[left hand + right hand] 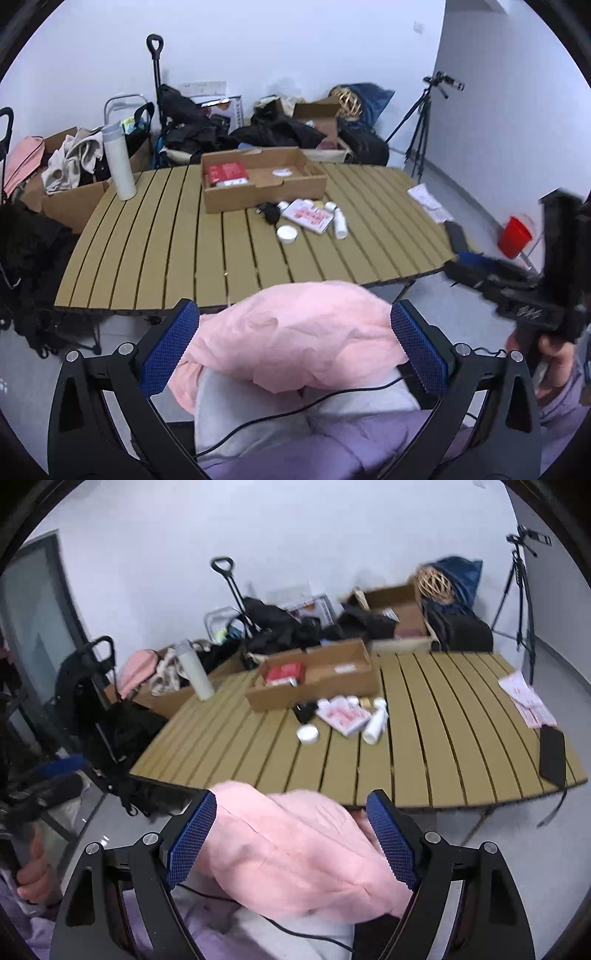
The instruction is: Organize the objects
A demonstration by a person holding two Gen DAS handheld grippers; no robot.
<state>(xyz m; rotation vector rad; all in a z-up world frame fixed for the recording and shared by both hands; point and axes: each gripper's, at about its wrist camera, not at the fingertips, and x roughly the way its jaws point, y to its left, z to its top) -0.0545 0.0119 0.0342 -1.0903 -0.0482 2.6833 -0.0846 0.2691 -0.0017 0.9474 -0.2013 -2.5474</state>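
the job looks barely begun: the cardboard box (258, 177) at the back of the slatted worktop (177, 251) holds only a red packet (226, 172) and a small white item, while most of the small things lie loose just in front of it, a round white jar (287, 234), a pink-printed booklet (309, 215), a white bottle (340, 224) on its side and a dark tangled object (271, 213). a tall white flask (119, 162) stands upright near the far left edge, and a phone (552, 755) and some papers (528, 700) sit close to the right edge. the left claw (295, 347) and the right claw (291, 842) are both spread wide and grasp nothing, held low over the person's pink-clad knees, short of the near worktop edge. the front half of the worktop is bare, so there seems ample room to reach in; the right-edge phone looks easiest to knock off.
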